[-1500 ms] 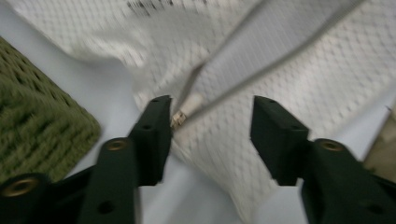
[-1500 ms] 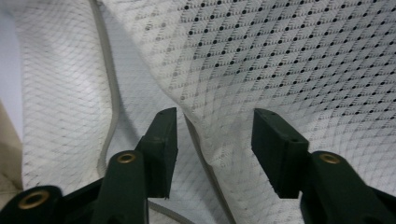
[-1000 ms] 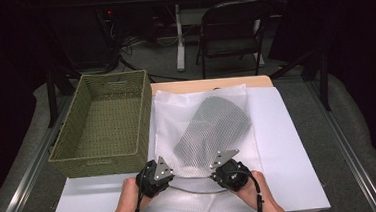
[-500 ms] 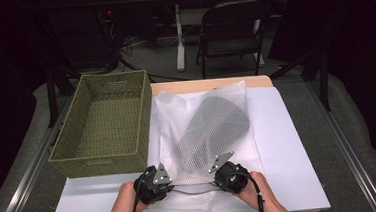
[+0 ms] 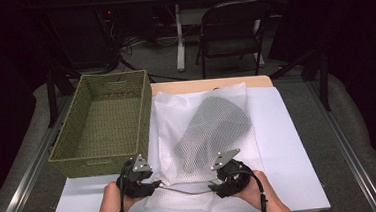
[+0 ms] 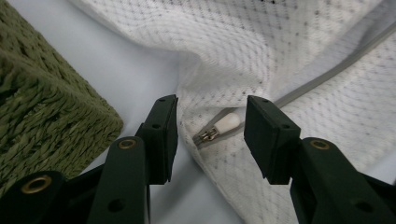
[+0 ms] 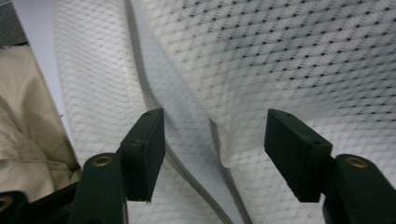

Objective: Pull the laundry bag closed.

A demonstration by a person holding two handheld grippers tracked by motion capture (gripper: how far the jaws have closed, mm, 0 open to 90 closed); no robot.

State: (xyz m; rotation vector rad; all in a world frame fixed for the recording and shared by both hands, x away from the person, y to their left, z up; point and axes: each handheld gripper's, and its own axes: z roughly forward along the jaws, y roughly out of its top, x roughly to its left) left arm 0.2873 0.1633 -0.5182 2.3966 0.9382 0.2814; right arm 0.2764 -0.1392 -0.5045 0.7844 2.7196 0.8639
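A white mesh bag (image 5: 197, 130) lies flat on the white sheet with a dark grey garment (image 5: 212, 129) inside it. Its grey zipper (image 5: 184, 190) runs along the near edge between my two grippers. My left gripper (image 5: 154, 184) (image 6: 210, 119) is open, its jaws just having widened; the white zipper pull (image 6: 227, 124) lies between the pads, untouched. At the bag's other near corner my right gripper (image 5: 215, 186) (image 7: 215, 135) is open too, its jaws also just having widened. Mesh and zipper tape (image 7: 149, 88) lie loose between its jaws.
A green woven basket (image 5: 104, 159) stands at the left, its near corner close to my left gripper (image 6: 46, 107). The white sheet (image 5: 289, 144) covers the table, with bare room to the right of the bag. A folding chair (image 5: 231, 33) stands beyond the table.
My left gripper has drifted a little leftward, away from the right one. Both grippers have let go of the bag's near edge, which now lies slack on the sheet.
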